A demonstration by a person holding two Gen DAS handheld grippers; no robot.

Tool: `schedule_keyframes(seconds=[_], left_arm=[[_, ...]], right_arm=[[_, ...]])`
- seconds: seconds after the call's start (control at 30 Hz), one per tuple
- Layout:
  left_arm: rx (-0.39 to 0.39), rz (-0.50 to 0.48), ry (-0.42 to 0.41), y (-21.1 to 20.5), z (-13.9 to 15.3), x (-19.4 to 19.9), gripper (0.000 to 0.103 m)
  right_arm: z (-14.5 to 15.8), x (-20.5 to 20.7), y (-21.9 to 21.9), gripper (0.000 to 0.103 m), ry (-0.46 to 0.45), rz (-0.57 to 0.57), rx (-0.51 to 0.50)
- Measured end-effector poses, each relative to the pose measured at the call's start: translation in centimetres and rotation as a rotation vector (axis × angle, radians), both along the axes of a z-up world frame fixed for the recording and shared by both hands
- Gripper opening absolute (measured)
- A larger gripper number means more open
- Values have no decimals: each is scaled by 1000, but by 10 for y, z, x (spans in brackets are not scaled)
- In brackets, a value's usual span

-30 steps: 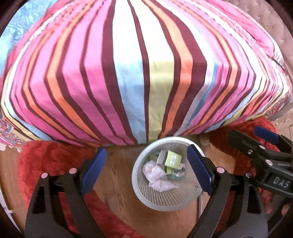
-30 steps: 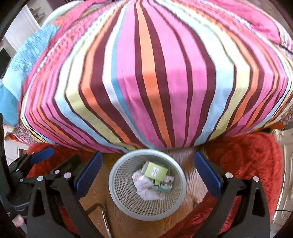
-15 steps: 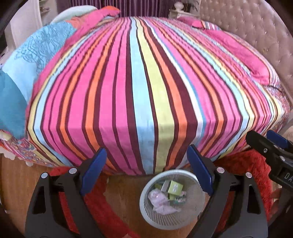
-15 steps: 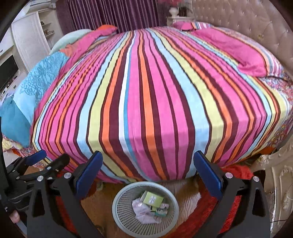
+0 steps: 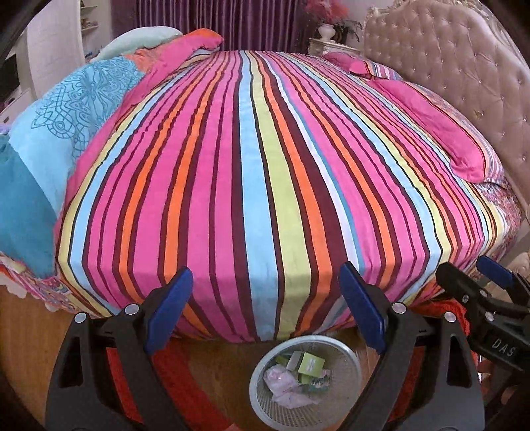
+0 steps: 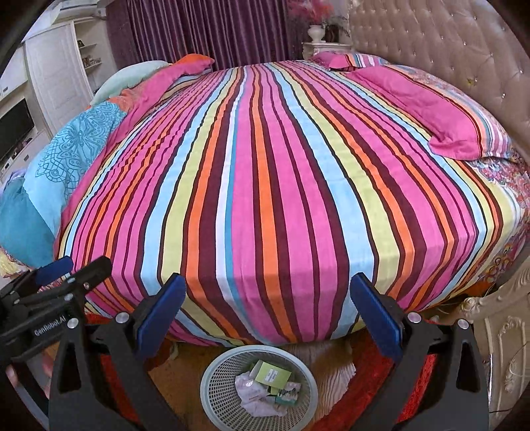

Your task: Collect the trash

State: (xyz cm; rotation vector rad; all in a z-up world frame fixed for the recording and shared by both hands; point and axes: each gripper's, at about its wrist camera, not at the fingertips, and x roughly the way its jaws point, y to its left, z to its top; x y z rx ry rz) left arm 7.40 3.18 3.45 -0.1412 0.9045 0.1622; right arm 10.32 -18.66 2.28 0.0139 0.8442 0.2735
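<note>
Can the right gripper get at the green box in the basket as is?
Probably yes. The right gripper is open and empty, the green box lies on top of the trash in the open-topped basket below it, nothing between.

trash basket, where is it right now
In both wrist views the trash basket sits low and central on the wood floor, against the foot of the striped bed, holding a green box and crumpled paper.

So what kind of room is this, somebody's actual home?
Most likely a bedroom in a home: a big bed with a striped bedspread, pink pillows against a tufted headboard, and purple curtains behind. A mesh wastebasket with trash in it stands on the wood floor at the bed's foot.
</note>
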Motion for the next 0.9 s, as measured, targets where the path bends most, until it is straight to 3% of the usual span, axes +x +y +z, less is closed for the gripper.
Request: schedule_keyframes(seconds=[0.47, 0.9], left_arm=[[-5, -8, 3, -2, -1, 26, 87], [38, -10, -7, -5, 5, 29, 87]], right_arm=[[-7, 21, 1, 95, 23, -13, -16], [-2, 24, -2, 95, 19, -29, -12]])
